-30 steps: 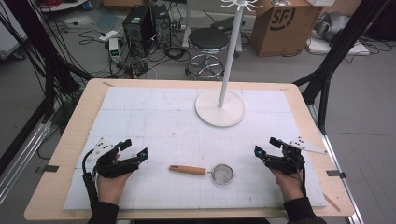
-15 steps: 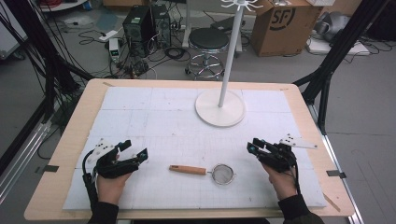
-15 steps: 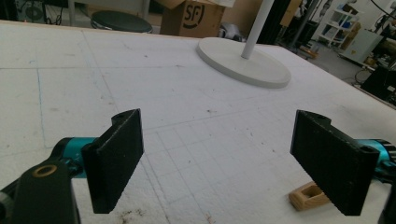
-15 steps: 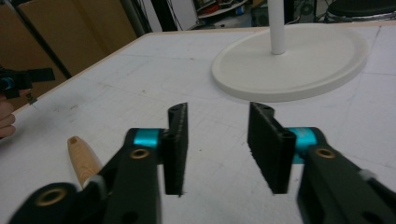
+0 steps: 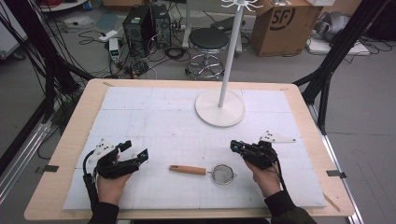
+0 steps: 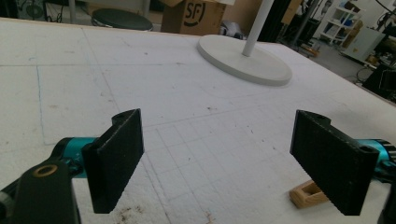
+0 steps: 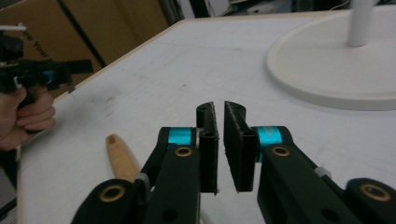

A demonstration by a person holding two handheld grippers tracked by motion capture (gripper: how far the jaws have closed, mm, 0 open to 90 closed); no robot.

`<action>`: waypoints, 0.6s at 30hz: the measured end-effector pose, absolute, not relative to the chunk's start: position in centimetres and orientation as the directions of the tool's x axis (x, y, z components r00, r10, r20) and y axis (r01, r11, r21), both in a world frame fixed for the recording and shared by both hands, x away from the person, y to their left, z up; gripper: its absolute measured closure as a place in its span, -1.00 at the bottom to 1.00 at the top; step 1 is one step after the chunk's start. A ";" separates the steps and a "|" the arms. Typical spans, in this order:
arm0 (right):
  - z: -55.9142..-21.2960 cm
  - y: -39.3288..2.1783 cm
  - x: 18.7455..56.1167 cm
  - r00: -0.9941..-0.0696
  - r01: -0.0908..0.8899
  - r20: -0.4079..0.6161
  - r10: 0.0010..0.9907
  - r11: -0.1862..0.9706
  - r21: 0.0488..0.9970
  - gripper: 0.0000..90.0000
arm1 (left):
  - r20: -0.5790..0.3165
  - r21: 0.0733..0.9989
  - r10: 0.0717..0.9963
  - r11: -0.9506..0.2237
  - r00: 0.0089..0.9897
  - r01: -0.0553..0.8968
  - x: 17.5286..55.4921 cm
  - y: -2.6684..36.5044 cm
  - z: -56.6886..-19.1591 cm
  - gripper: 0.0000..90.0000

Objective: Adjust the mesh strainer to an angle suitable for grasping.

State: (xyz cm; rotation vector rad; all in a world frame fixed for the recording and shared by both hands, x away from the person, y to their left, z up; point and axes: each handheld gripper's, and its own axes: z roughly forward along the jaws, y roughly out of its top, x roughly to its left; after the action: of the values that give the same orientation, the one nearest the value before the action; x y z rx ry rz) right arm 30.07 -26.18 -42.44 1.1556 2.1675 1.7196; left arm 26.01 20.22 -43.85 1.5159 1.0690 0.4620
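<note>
A small mesh strainer with a wooden handle lies flat near the table's front edge, between my two hands. My left gripper rests left of the handle with its jaws wide apart and nothing between them. In the left gripper view the left gripper is open, and the handle's end peeks out beside its right jaw. My right gripper hovers just right of and behind the strainer bowl. In the right gripper view the right gripper has its pads nearly touching, holding nothing, with the wooden handle down to the left.
A white stand with a round base and a tall pole rises at the back centre of the white mat. The base lies ahead of the right gripper. Beyond the table are a stool, boxes and cables.
My right gripper has slid left, closer to the strainer bowl. The left gripper and the strainer have stayed where they were.
</note>
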 end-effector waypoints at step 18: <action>-43.3 -19.8 29.5 -0.760 0.522 0.395 0.517 0.122 0.844 0.99 | -0.271 0.928 0.818 0.082 0.507 0.363 26.0 20.2 -43.9 -0.60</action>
State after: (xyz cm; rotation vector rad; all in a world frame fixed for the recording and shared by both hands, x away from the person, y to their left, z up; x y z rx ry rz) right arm 29.54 -19.82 -43.27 1.0906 2.3560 1.7767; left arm 25.96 20.16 -43.86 1.5164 1.0665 0.4610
